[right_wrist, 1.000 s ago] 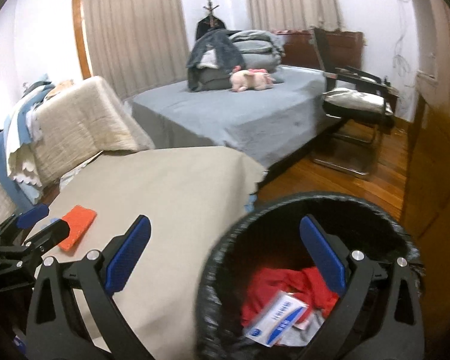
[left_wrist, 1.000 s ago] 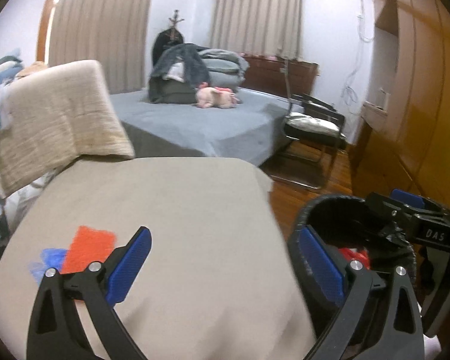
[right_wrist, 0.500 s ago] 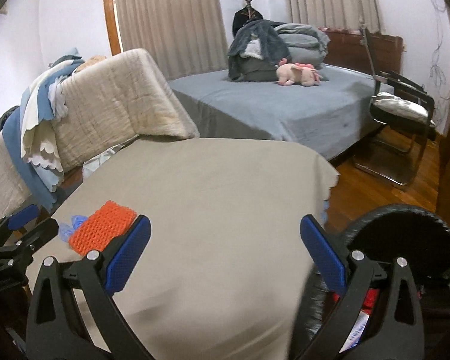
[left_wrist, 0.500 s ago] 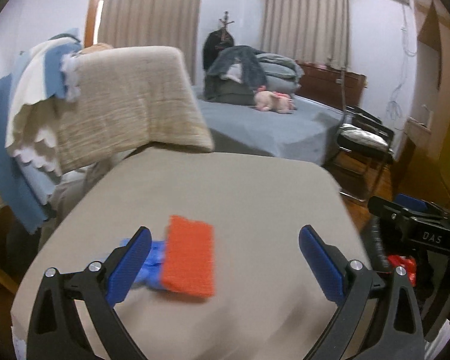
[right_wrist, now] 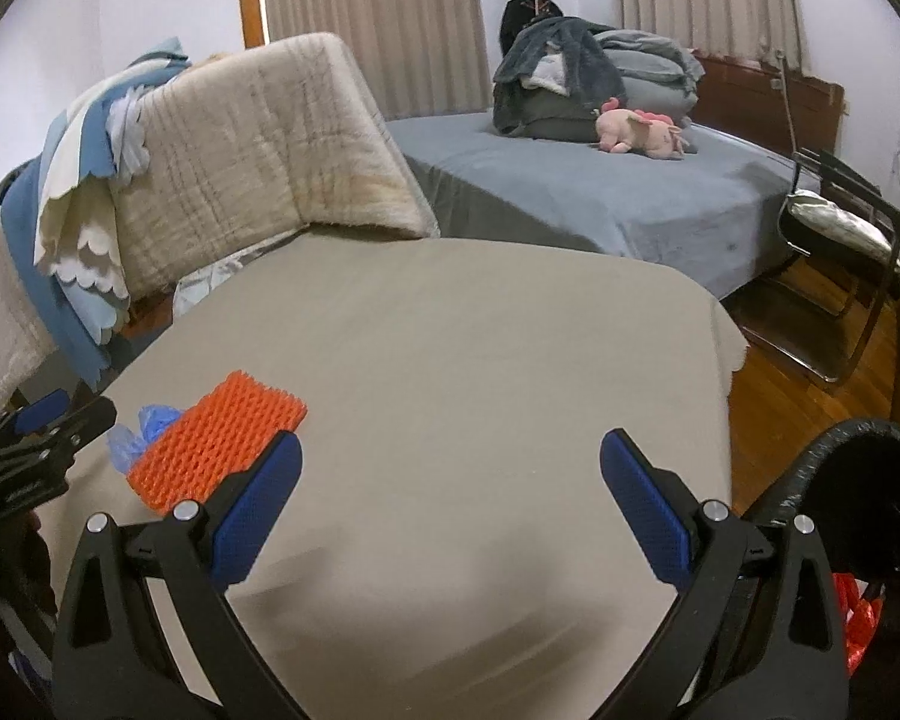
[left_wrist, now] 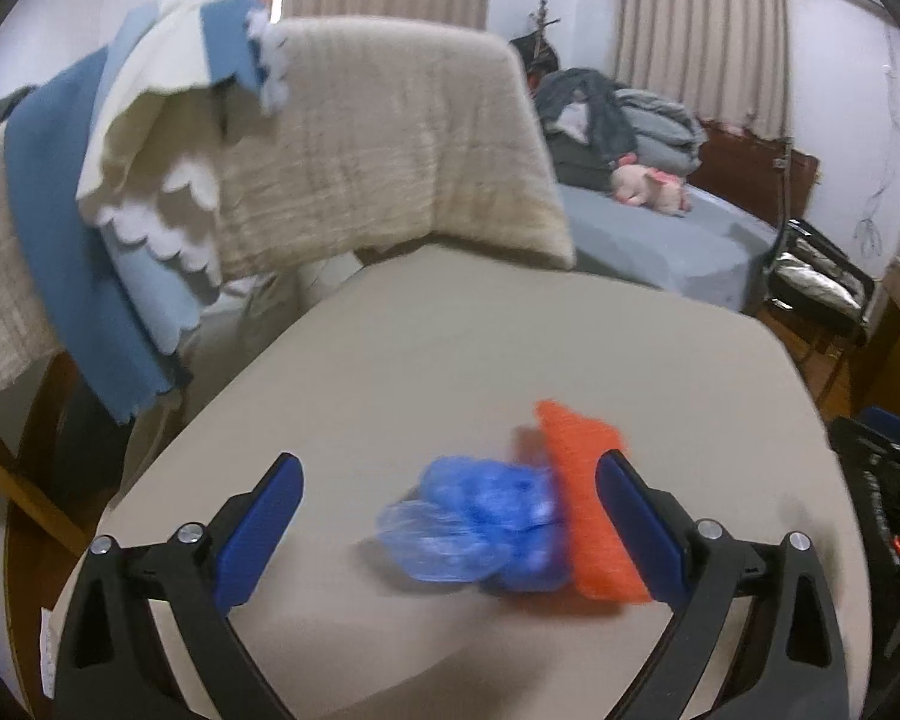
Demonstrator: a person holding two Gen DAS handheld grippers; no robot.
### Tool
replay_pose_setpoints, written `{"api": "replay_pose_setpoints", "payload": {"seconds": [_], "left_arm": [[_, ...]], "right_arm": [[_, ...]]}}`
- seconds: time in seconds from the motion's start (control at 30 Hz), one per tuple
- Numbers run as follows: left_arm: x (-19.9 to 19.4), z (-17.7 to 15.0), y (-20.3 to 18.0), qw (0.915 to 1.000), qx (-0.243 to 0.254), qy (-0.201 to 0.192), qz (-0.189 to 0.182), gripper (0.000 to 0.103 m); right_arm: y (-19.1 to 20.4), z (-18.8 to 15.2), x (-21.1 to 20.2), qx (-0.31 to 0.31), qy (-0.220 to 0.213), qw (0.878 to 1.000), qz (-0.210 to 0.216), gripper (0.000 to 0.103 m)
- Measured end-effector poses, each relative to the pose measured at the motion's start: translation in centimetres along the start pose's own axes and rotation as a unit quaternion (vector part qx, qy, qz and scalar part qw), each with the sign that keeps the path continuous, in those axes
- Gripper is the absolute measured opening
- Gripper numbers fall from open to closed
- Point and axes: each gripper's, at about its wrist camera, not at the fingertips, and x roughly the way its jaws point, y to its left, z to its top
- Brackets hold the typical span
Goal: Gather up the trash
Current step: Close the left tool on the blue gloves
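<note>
- Nearest, the left gripper [left_wrist: 447, 510] had its blue-padded jaws spread wide and gripped nothing; it hovered over the beige table [left_wrist: 450, 360].
- Between those jaws lay a crumpled blue plastic wad [left_wrist: 480, 531], blurred in the left wrist view, resting on the tabletop.
- Just beside it, touching its right edge, lay an orange foam net [left_wrist: 588, 498], close to the inner face of the gripper's right finger; whether they touched could not be told.
- Likewise, the right gripper [right_wrist: 450, 504] was wide open and empty, held above the bare middle of the same table.
- From the right wrist view, the orange net [right_wrist: 216, 441] sat to the left of that gripper's left finger, with the blue wad [right_wrist: 144, 429] peeking out behind it, next to the other gripper's tip.
- At the lower right stood a black-lined bin [right_wrist: 834, 462] beside the table edge, with something red [right_wrist: 858, 624] showing inside.
- Farther back, a beige blanket [right_wrist: 258, 162] was draped over a rack beyond the table.
- Farthest, a grey bed [right_wrist: 600, 192] carried piled clothes and a pink plush toy [right_wrist: 639, 132], with a black chair [right_wrist: 840, 228] to its right.
</note>
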Motion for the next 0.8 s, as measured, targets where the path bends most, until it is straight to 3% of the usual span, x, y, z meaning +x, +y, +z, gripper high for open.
{"api": "replay_pose_setpoints", "payload": {"seconds": [0.33,0.6,0.8], "left_arm": [[3.8,-1.6,1.0,0.9979,-0.008,0.061,-0.021,0.090],[5.5,-1.7,0.2,0.9953,-0.015,0.083,-0.047,0.089],[6.1,-1.5,-0.9,0.9904,-0.025,0.096,-0.096,0.073]], "right_arm": [[1.6,-0.3,1.8,-0.023,0.016,1.000,0.003,0.097],[1.7,-0.6,2.2,-0.031,0.023,0.999,0.002,0.097],[1.7,-0.7,2.4,-0.032,0.025,0.999,0.002,0.097]]}}
